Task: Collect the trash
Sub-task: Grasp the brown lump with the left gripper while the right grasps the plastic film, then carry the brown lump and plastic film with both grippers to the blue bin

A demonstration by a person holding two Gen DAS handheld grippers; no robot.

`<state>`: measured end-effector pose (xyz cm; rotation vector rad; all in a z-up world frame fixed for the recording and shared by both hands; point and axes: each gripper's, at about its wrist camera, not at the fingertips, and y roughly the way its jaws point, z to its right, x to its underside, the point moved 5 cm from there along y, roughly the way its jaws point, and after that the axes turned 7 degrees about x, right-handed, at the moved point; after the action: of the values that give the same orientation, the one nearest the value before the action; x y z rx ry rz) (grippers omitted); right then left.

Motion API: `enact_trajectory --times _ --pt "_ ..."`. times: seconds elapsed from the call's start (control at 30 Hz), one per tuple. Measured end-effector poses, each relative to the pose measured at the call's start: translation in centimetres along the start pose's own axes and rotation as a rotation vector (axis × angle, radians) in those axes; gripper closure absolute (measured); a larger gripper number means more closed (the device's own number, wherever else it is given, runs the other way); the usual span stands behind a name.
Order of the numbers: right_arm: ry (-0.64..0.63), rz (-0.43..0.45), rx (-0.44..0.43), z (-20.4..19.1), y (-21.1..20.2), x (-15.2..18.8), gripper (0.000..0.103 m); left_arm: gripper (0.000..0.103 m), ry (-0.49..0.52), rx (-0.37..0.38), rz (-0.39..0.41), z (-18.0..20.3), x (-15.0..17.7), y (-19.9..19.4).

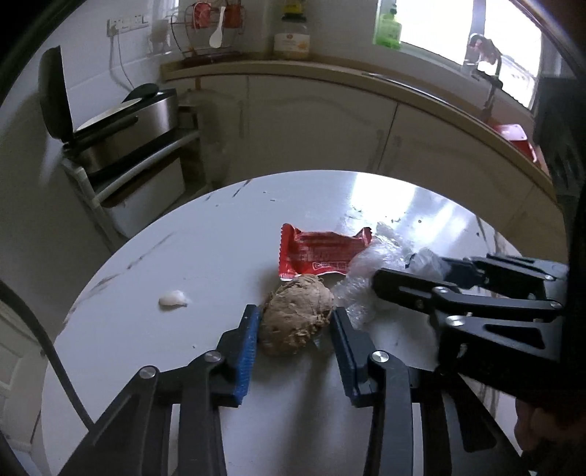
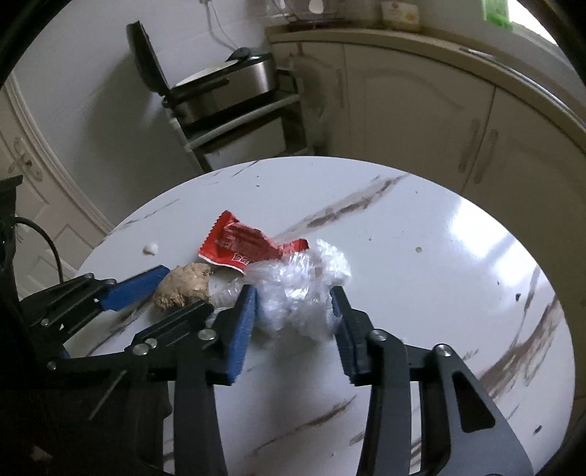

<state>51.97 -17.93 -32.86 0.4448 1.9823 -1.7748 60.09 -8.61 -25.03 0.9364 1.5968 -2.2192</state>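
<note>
On the round white table (image 1: 146, 359) we have the trash bunched near the middle: a brown crumpled wad (image 1: 296, 315), a red wrapper (image 1: 322, 254) lying flat just behind it, and a clump of clear plastic film (image 2: 300, 289) beside both. Our left gripper (image 1: 295, 329) straddles the brown wad, its blue pad (image 1: 247, 351) touching the wad's left side; on the other side we see a sliver of gap, so we call it closed around the wad but cannot say it is squeezing. Our right gripper (image 2: 295, 311) brackets the plastic film, both pads against the crinkled edges, gripping it. The film's lower part hides behind the right gripper's fingers, and its outline is hard to trace against the glossy top. White print runs across the red wrapper, too blurred for us to read. A small white scrap (image 1: 174, 298) sits well apart to the left. Further back, a steel appliance (image 1: 124, 135) stands on a rack with its lid raised; what it holds is out of sight. On the counter (image 1: 329, 77) a lidded jar (image 1: 292, 36) with a pale label shows light contents, the label unreadable. A green bottle (image 1: 387, 29) stands by the window, cut off at the top.
</note>
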Motion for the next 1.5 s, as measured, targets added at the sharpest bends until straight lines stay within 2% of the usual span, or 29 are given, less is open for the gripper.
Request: enact_trajectory --times 0.13,0.3,0.37,0.4,0.43,0.47,0.5,0.57,0.63,0.73,0.9,1.13,1.27,1.5 --pt "0.026 0.004 -0.024 1.0 -0.8 0.8 0.076 0.068 -0.04 0.034 0.001 -1.8 0.1 0.0" --pt "0.048 0.011 -0.025 2.1 -1.5 1.4 0.076 0.07 -0.042 0.024 -0.003 -2.6 -0.2 0.6" --pt "0.063 0.01 -0.018 2.3 -1.5 1.3 0.061 0.068 -0.049 0.014 0.0 -2.0 0.2 0.6" --pt "0.068 0.01 -0.013 2.5 -1.5 1.2 0.044 0.068 -0.047 0.012 -0.001 -2.0 0.1 0.8" --pt "0.075 0.013 -0.008 2.7 -1.4 1.1 0.04 0.068 -0.04 0.012 -0.001 -2.0 -0.1 1.1" --pt "0.077 0.014 -0.012 2.5 -1.3 0.9 0.04 0.069 -0.039 0.016 0.001 -2.0 -0.3 1.3" --pt "0.078 0.013 -0.02 2.4 -1.2 0.8 0.04 0.071 -0.041 0.016 0.003 -1.4 -0.2 1.0" --pt "0.056 0.012 -0.021 1.7 -0.6 0.3 0.048 0.074 -0.058 0.026 0.012 -1.3 0.0 0.9" --pt "0.017 0.014 -0.003 1.0 -0.3 0.0 0.067 0.074 -0.09 0.041 0.015 -1.7 0.1 0.8" --pt "0.009 0.009 -0.022 0.4 -0.5 0.3 0.082 0.075 -0.142 0.054 0.027 -2.2 1.0 -0.1" --pt "0.052 0.047 -0.021 1.5 -2.5 1.8 0.084 0.075 -0.173 0.047 0.064 -2.3 3.6 -4.0" --pt "0.113 0.117 -0.016 4.1 -8.1 4.4 0.084 0.075 -0.154 0.005 0.109 -1.1 8.6 -9.7" --pt "0.138 0.157 -0.016 5.2 -11.3 6.3 0.084 0.075 -0.129 0.001 0.115 1.6 10.8 -12.1" --pt "0.205 0.193 -0.009 8.1 -15.9 11.2 0.084 0.075 -0.052 0.065 0.131 7.8 12.1 -15.1"
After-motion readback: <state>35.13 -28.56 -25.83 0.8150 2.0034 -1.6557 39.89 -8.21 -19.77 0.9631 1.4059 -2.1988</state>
